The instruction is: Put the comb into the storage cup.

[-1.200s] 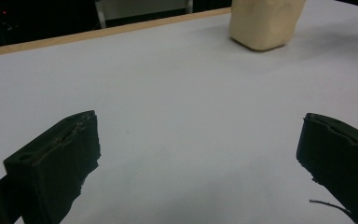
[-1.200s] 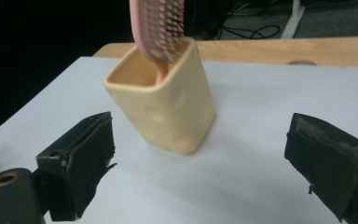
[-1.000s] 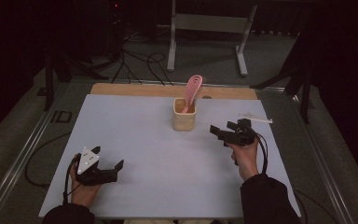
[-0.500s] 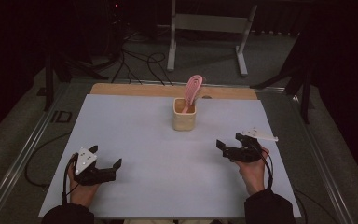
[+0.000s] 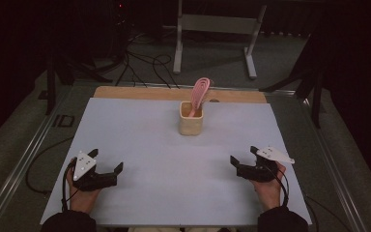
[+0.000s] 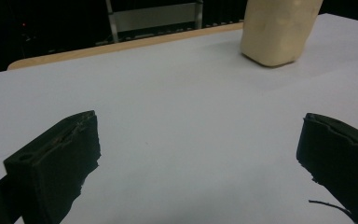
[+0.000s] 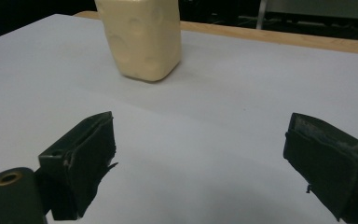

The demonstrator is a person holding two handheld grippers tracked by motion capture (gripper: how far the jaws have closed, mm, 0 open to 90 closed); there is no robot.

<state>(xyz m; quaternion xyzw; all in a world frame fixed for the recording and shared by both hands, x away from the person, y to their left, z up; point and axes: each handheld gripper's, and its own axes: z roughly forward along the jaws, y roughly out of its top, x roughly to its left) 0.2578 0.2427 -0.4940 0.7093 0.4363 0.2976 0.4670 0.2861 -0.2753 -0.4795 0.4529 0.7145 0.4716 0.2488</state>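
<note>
While both your left gripper [image 5: 117, 172] and right gripper [image 5: 236, 165] sit wide open and empty, the pink slotted spatula [image 5: 200, 93] stands in the cream holder [image 5: 191, 124] mid-table, so go in slow

Lighting dim overall; surroundings beyond table [image 5: 140, 145] nearly black. White tabletop brightest area, evenly lit from above, no glare. Soft short shadow under cream holder [image 5: 191, 123], falling toward near side in both gripper views. High view grainy, low in detail, slightly soft. Gripper views: near jaws blurred, out of focus, edges fuzzy; holder sharper farther off. Far background dark, murky, little visible.
</note>
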